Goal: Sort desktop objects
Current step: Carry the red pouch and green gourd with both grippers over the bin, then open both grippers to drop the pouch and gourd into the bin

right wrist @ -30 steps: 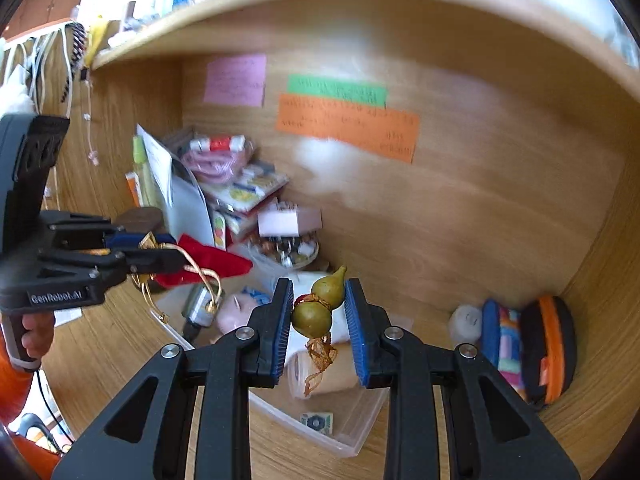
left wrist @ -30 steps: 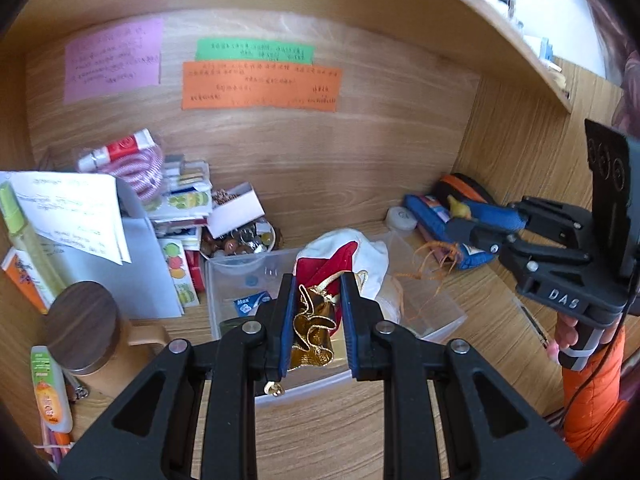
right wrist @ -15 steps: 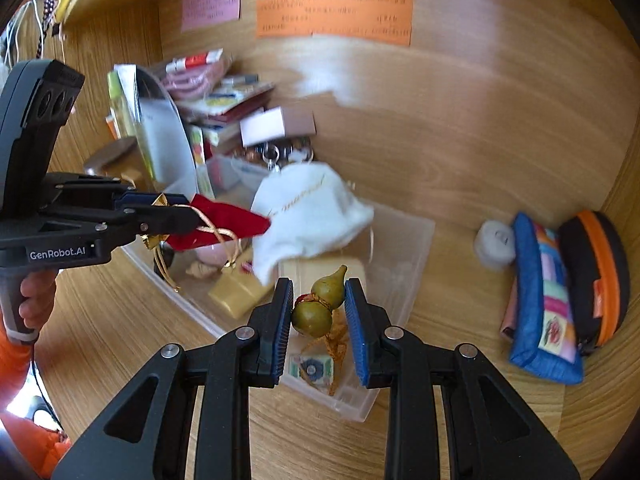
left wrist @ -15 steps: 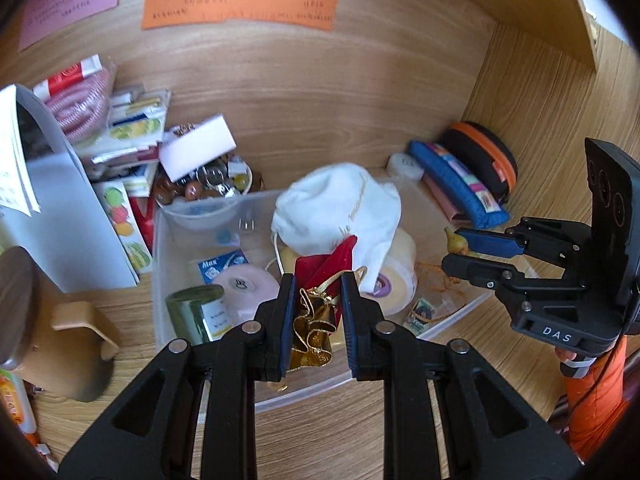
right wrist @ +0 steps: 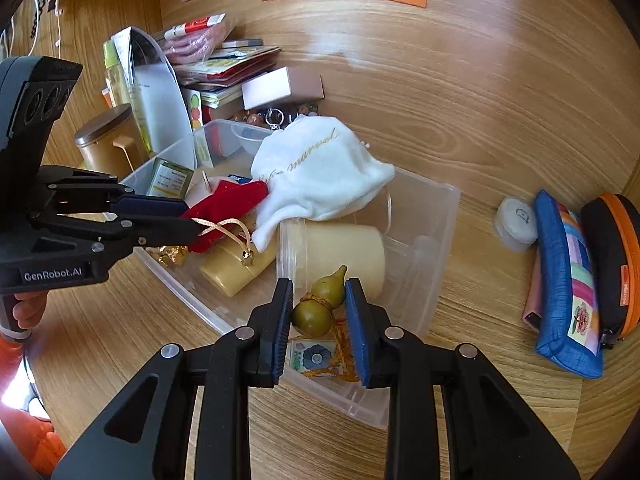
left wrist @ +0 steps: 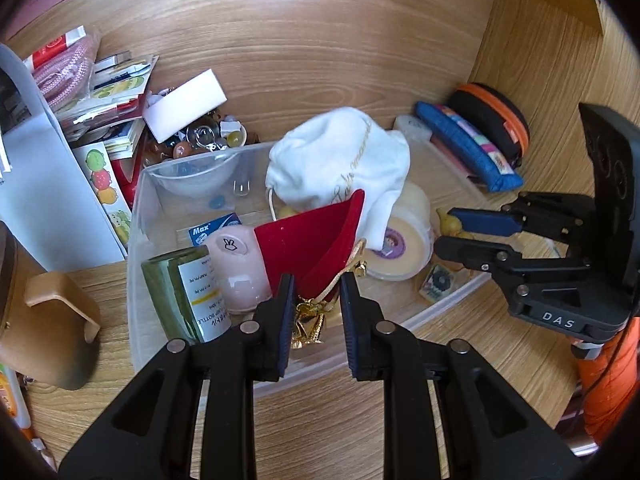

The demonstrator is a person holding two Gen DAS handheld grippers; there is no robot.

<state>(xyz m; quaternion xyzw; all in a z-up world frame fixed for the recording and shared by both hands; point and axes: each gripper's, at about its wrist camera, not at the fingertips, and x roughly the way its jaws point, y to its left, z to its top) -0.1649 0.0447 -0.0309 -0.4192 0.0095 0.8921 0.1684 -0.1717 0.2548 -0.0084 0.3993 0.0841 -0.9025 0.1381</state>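
My left gripper point(left wrist: 314, 292) is shut on a red and gold pouch point(left wrist: 316, 248) and holds it low inside a clear plastic bin point(left wrist: 136, 280). My right gripper point(right wrist: 318, 300) is shut on a small olive gourd charm point(right wrist: 316, 308) with an orange tassel, over the bin's near right corner point(right wrist: 416, 320). The left gripper also shows in the right wrist view point(right wrist: 188, 220), and the right one in the left wrist view point(left wrist: 460, 232). A white drawstring bag point(right wrist: 316, 168), cream tubs point(right wrist: 344, 256), a pink candle point(left wrist: 236, 268) and a green bottle point(left wrist: 184, 292) lie in the bin.
A blue pencil case point(right wrist: 568, 280) and an orange-rimmed black case point(right wrist: 616, 256) lie right of the bin. A wooden-lidded mug point(right wrist: 108, 140), papers, booklets and a bowl of trinkets point(left wrist: 196, 144) crowd the left and back. Wooden walls close the back and right.
Both grippers have come down and forward to the bin with their objects still held. The pouch now rests low among the bin's contents, and the gourd hangs just above the bin floor.
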